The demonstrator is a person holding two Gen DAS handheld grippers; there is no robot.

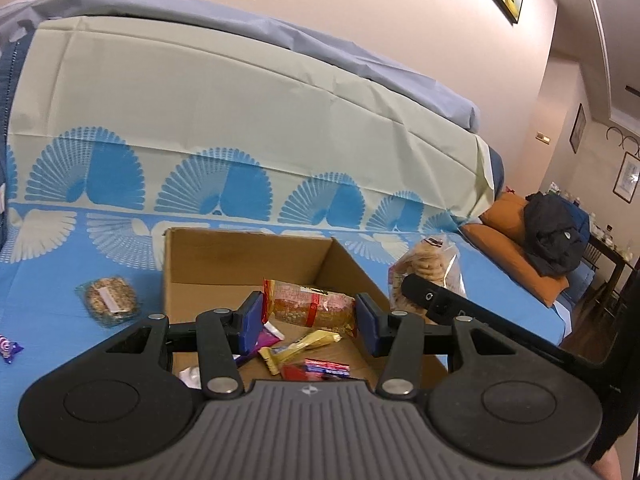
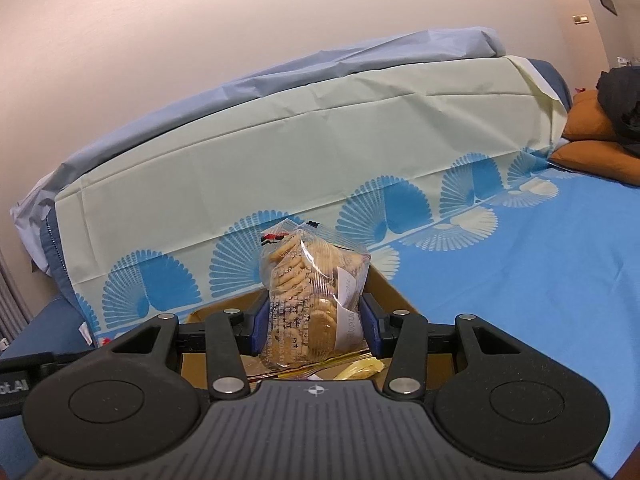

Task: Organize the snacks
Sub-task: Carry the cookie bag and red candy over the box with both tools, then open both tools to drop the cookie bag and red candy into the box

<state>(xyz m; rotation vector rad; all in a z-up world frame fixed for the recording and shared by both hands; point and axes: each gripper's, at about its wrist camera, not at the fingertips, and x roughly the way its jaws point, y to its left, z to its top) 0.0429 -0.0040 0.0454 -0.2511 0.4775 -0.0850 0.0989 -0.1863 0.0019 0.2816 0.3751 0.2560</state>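
A bed with a blue sheet (image 1: 60, 360) fills both views, and a pale cover with blue fan shapes is draped behind it. Orange pillows (image 1: 516, 248) lie at the right edge of the left wrist view. A brown cardboard box (image 1: 248, 256) sits open on the sheet, in the middle of that view.

The left gripper (image 1: 309, 320) is clamped on a red and gold snack packet (image 1: 310, 306), holding it over the open box. The right gripper (image 2: 313, 328) is clamped on a clear bag of cookies (image 2: 312, 288) and holds it upright at the box edge, near the bottom middle of its view. In the left wrist view that same bag shows at the right side of the box.

Small wrapped sweets (image 1: 304, 350) already lie on the box floor. A round snack in clear wrap (image 1: 110, 298) waits on the sheet left of the box, and a tiny purple candy (image 1: 9, 349) lies at the far left edge.

This looks like the dropping-in step. Next, each gripper should go a bit lower over the box and then let go. The cookie bag is tall and could tip out, so it needs to be well inside first.

Both grippers point forward and a little downward.
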